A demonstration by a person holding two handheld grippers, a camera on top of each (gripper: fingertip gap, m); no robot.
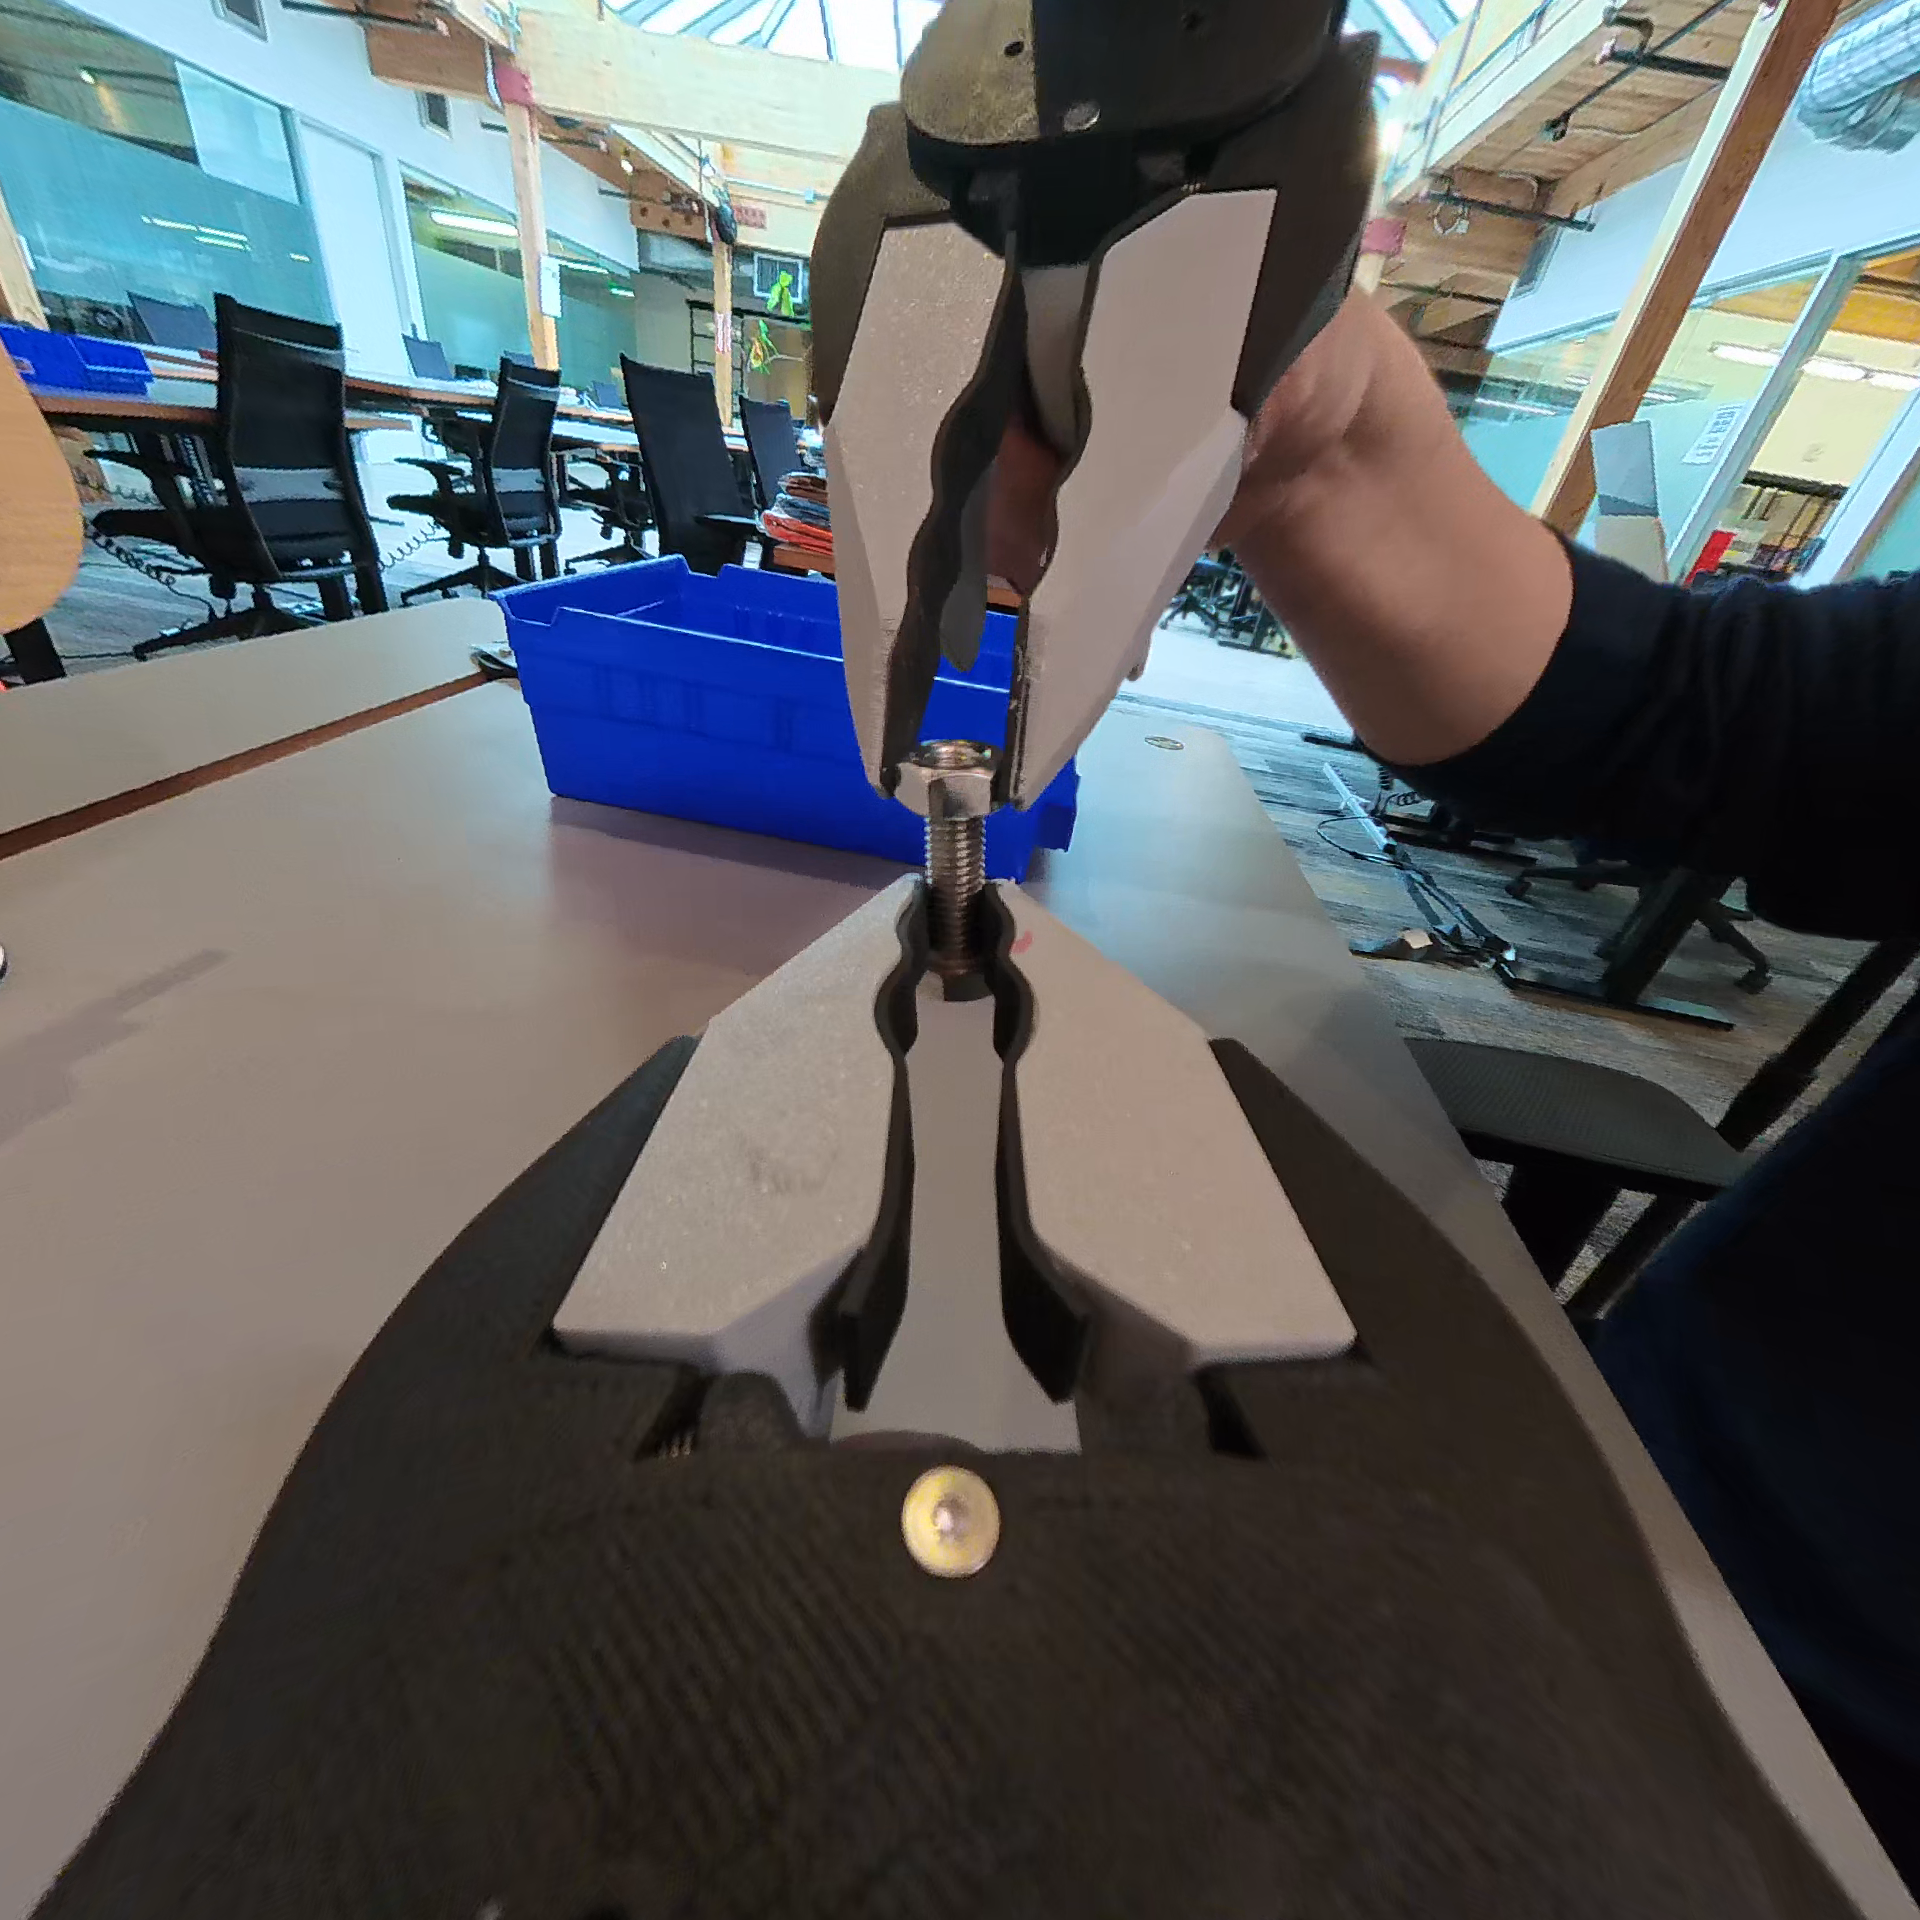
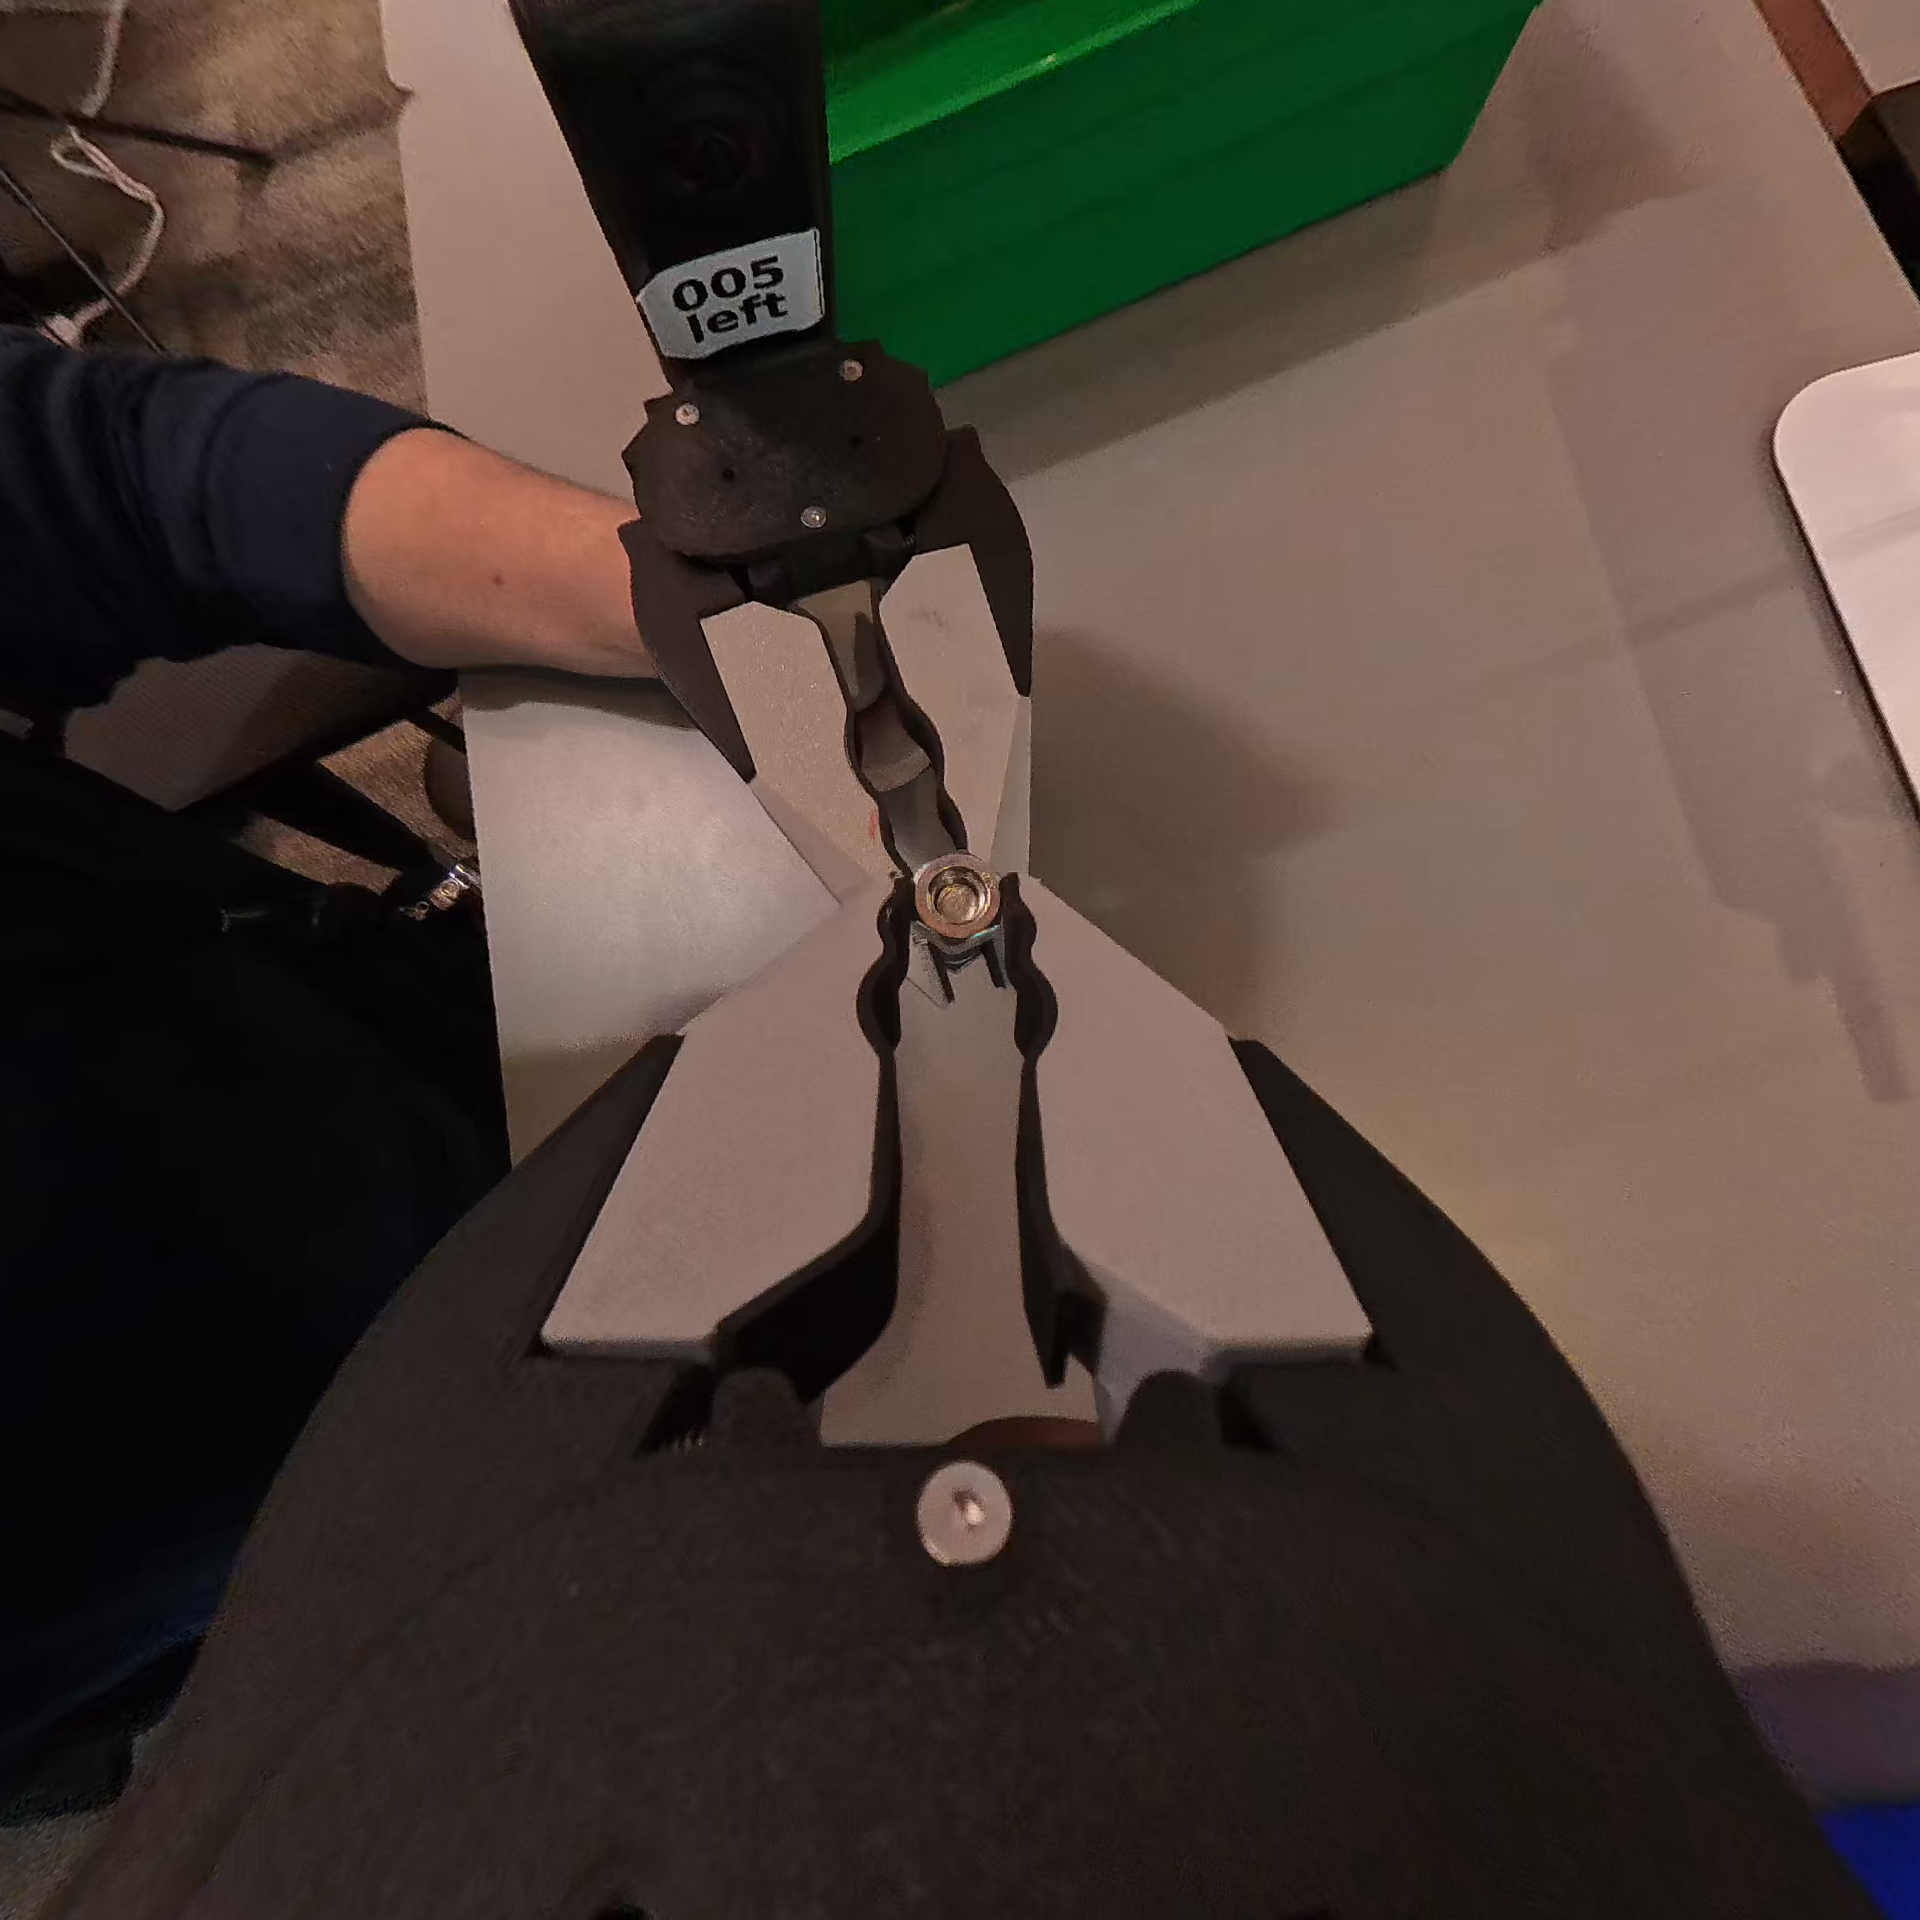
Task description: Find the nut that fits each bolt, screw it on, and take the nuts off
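My left gripper [image 1: 956, 935] is shut on a steel bolt [image 1: 951, 862] and holds it upright above the grey table, threads pointing up. A steel hex nut [image 1: 951, 784] sits on the top end of the bolt. My right gripper [image 1: 951, 790] comes down from above and is shut on that nut. In the right wrist view the right gripper [image 2: 956, 925] clamps the nut [image 2: 956, 902] from above, with the bolt's end showing inside it. The left gripper [image 2: 940, 852] reaches in from the far side under the nut.
A blue bin [image 1: 727, 696] stands on the table [image 1: 312, 987] just behind the grippers. A green bin [image 2: 1143, 156] stands at the far end in the right wrist view, and a white tray [image 2: 1860, 540] lies at the right edge. A person's arms hold both grippers. The grippers are tip to tip, or close to it.
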